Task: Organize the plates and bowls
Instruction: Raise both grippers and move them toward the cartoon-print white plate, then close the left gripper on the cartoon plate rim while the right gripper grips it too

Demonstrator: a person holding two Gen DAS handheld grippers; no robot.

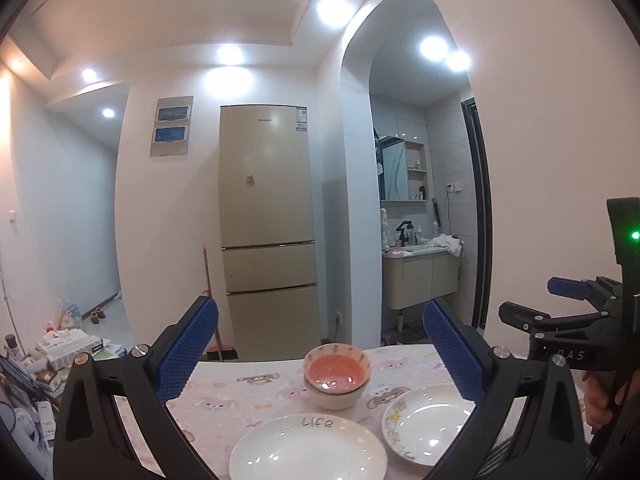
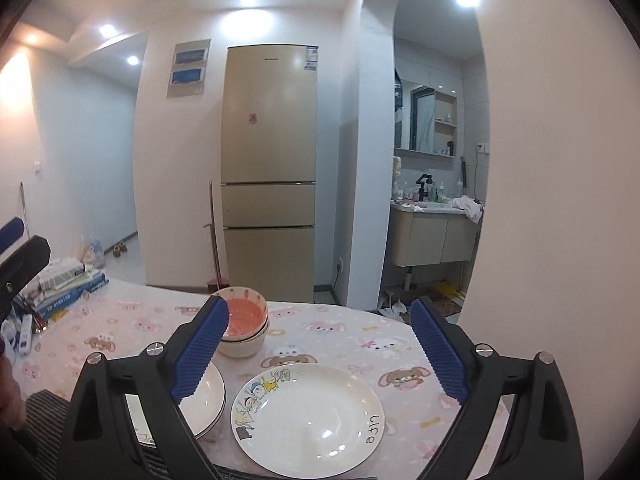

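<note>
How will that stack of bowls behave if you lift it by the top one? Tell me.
The pink-lined top bowl would probably come away alone, since it only sits nested in the bowls under it. Its glaze shines under the lights, so it may be slippery. It looks ceramic, so it is likely rigid, fairly heavy and breakable if dropped.

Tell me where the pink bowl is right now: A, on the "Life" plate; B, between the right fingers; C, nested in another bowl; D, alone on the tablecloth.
C: the pink bowl sits inside a cream bowl on the tablecloth, behind the "Life" plate and clear of both open grippers.
</note>
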